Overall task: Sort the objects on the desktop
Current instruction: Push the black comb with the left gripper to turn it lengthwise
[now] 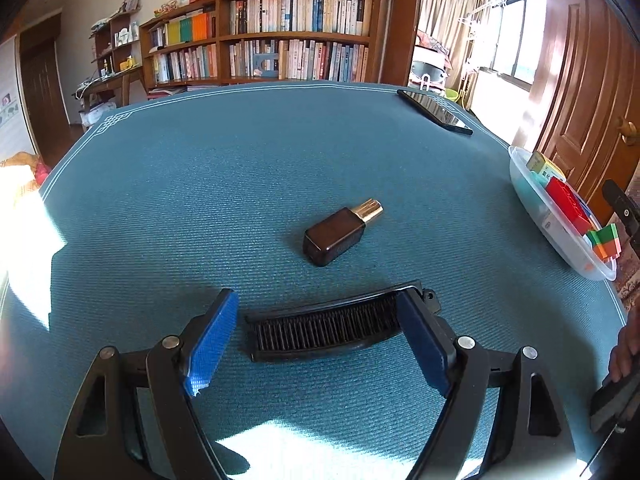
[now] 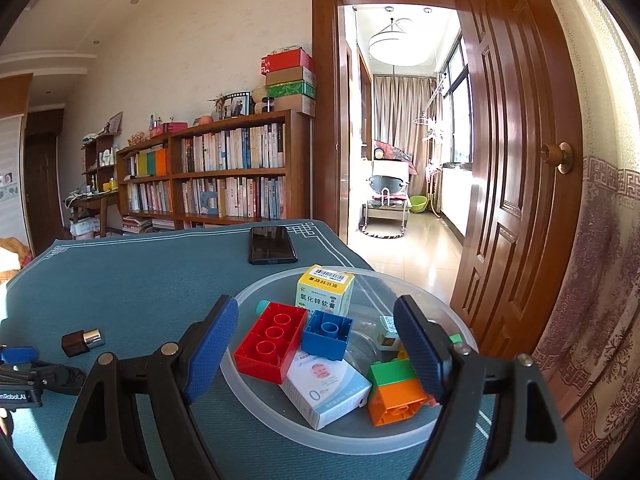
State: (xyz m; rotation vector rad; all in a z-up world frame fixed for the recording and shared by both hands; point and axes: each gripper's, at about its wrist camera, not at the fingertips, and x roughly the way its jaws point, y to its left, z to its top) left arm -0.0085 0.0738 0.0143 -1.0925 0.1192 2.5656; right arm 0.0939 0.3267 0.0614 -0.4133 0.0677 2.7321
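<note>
A black curved comb [image 1: 324, 328] lies on the blue table mat [image 1: 200, 200], between the fingers of my left gripper [image 1: 316, 300]. That gripper is open: its right pad covers the comb's right end and a gap shows at the left pad. A brown bottle with a gold cap [image 1: 336, 232] lies just beyond. My right gripper [image 2: 316, 304] hangs open over a clear plastic bowl [image 2: 256, 400] and grips nothing. In the bowl are a red brick [image 2: 272, 344], a blue brick [image 2: 327, 334], a green and orange brick [image 2: 394, 392], a yellow box [image 2: 325, 290] and a white box [image 2: 326, 392].
A black phone [image 1: 434, 112] lies near the mat's far right corner. The bowl [image 1: 560, 236] sits at the table's right edge. A hand [image 1: 624, 348] shows at the right border. Bookshelves and an open wooden door [image 2: 512, 160] stand beyond the table.
</note>
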